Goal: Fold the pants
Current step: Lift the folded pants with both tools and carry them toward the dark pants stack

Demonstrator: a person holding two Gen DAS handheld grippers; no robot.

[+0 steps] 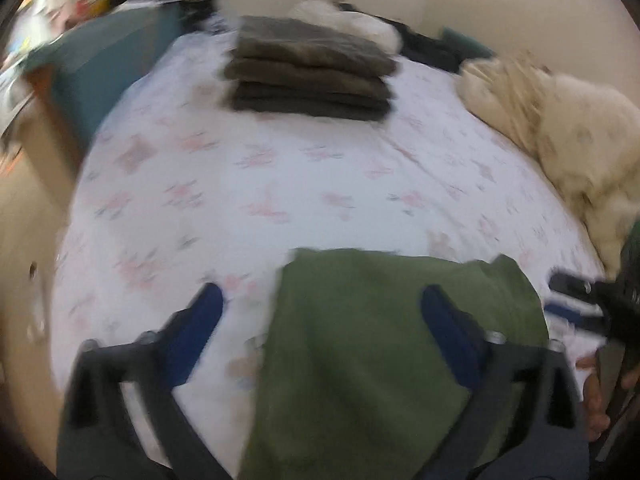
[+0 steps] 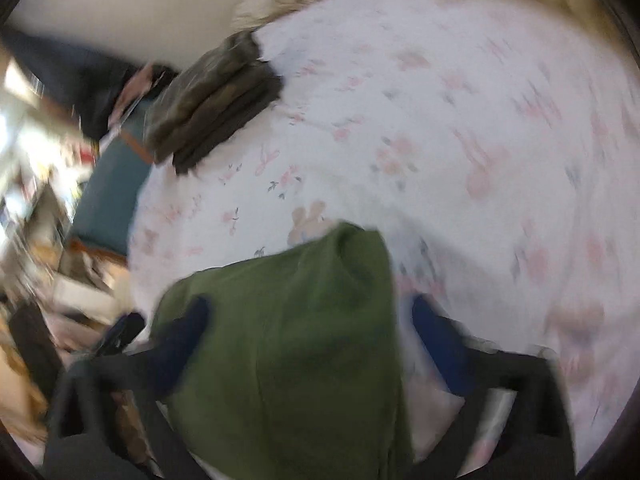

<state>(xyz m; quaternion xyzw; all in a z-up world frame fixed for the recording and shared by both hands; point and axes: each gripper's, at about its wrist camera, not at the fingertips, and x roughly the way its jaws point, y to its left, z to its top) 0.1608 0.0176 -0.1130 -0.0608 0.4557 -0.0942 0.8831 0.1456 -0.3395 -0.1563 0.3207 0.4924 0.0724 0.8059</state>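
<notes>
Green pants [image 1: 384,352] lie folded on the near bed [image 1: 280,184], between both wide-open, empty hand-held grippers: left [image 1: 320,312], right [image 2: 308,320]. Fold looks nearly finished; next, regrip an edge.

My left tongs [image 1: 320,320]: matt dark plastic, blue pads. Green pants [image 1: 380,340]: soft matt cloth. Bed sheet [image 1: 280,168]: smooth floral cotton-like cloth.

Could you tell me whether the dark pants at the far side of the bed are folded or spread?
Folded: the dark pants lie stacked in neat layers.
</notes>
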